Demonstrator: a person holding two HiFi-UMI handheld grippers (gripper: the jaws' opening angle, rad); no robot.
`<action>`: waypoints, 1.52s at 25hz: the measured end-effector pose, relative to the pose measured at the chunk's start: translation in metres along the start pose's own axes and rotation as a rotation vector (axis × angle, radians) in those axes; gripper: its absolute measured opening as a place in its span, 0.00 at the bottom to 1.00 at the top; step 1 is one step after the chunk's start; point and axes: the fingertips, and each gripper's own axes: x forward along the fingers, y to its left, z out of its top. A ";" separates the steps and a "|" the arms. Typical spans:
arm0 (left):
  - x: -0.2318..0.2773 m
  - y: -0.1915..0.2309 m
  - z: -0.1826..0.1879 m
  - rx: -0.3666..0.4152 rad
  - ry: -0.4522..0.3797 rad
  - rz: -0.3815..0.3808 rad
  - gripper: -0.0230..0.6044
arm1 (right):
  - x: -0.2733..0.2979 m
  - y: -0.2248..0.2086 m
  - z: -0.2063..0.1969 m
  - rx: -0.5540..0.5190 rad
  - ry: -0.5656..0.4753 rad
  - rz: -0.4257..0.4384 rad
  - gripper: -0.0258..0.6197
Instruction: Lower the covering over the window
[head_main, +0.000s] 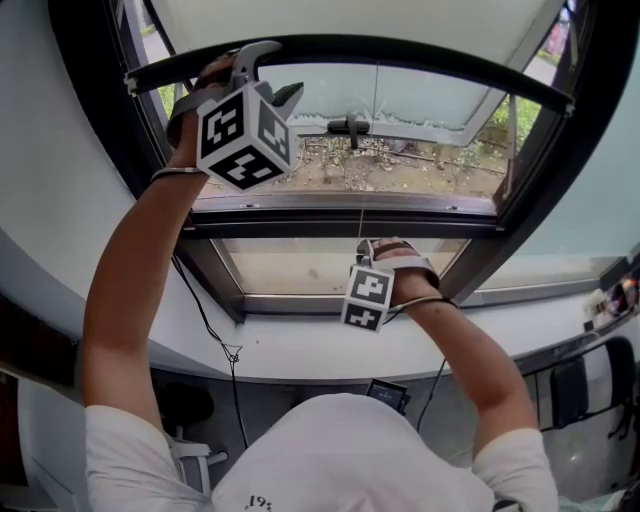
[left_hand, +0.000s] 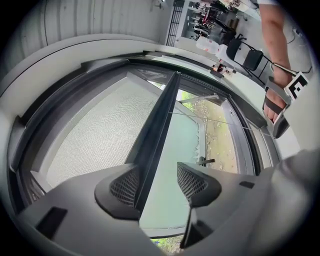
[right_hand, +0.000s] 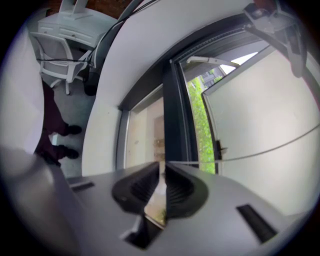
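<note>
The blind (left_hand: 95, 135) is pale mesh, its bar (head_main: 400, 55) black, the frame (head_main: 340, 228) grey.

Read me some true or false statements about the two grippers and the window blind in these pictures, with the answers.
1. The left gripper's fingers stand apart, with the dark bottom bar of the pale roller blind running between them. True.
2. The right gripper's fingers are nearly closed on a thin pale cord. True.
3. In the head view, the right gripper is raised higher than the left one. False: it is lower, in front of the grey lower window frame.
4. The blind covers the whole window. False: below the bar, the gravelly ground outside still shows.
5. Both grippers are at the bar. False: only the left one is.
</note>
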 end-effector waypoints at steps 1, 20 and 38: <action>0.000 0.000 0.000 0.009 0.002 0.001 0.40 | 0.000 0.000 0.001 0.001 -0.004 0.000 0.11; 0.006 -0.022 -0.006 0.028 0.088 -0.038 0.40 | 0.026 -0.007 0.007 0.227 -0.176 -0.057 0.11; 0.007 -0.028 -0.010 0.001 0.123 -0.073 0.40 | -0.001 -0.039 -0.011 0.398 -0.273 -0.090 0.30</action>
